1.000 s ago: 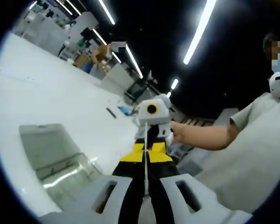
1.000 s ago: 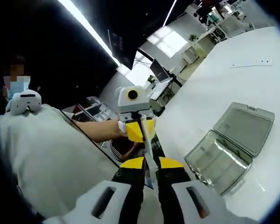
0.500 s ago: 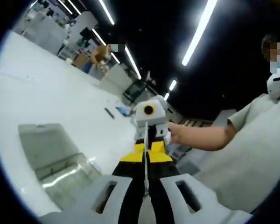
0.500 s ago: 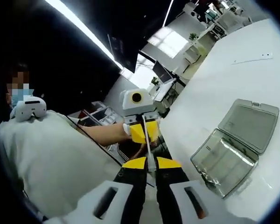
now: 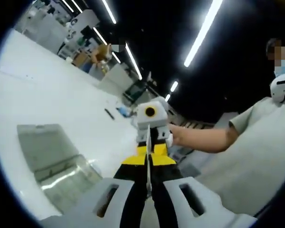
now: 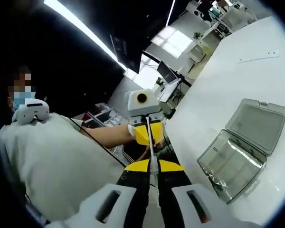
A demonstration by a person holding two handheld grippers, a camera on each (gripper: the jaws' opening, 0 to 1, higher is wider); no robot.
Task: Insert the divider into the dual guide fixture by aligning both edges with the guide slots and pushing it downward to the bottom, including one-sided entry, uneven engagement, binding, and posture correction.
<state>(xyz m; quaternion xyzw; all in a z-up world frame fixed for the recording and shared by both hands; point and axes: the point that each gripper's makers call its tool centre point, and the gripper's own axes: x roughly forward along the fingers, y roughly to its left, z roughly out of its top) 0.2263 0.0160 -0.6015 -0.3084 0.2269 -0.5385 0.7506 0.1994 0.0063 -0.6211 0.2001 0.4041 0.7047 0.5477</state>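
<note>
Gripping from opposite ends, the left gripper point(image 5: 148, 164) and the right gripper point(image 6: 152, 167) each have their jaws closed on the thin, pale divider point(image 5: 147, 153), which is held edge-on between them in the air, with each tool facing the other across it. To the left of the left gripper's jaws, and to the right of the right gripper's, an open clear hinged case point(image 6: 241, 146) lies on the white table point(image 5: 47, 95). Beyond the tools, a person's forearm point(image 5: 199, 138) reaches in from a pale-shirted torso.
</note>
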